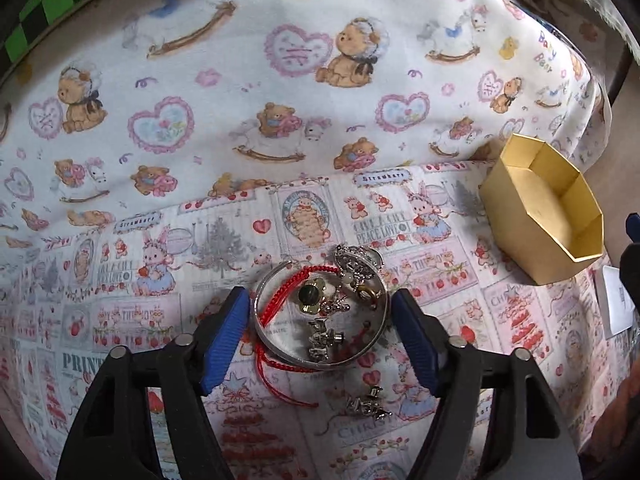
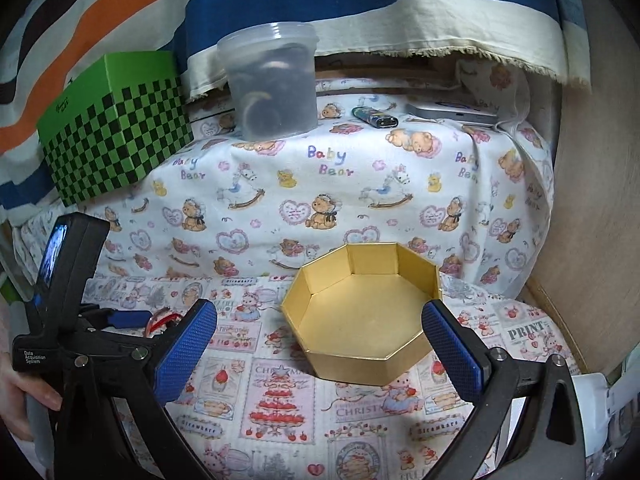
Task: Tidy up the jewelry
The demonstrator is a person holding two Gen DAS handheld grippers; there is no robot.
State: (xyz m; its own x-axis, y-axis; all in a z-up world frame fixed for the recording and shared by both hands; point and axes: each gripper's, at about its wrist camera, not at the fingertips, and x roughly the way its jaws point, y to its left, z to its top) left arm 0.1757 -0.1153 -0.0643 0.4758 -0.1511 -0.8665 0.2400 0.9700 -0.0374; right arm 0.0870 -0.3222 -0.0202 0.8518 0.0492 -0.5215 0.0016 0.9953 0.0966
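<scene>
Left gripper straddling the bangle

Your left jaws bracket the silver bangle and tangled jewelry on the cloth, apparently just short of contact. Your right gripper waits wide apart, framing the empty gold box, likely to steady it.

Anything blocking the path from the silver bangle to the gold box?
Nothing visible. Silver bangle sits between the left gripper pads; only bare patterned cloth lies toward the empty gold octagonal box.
</scene>
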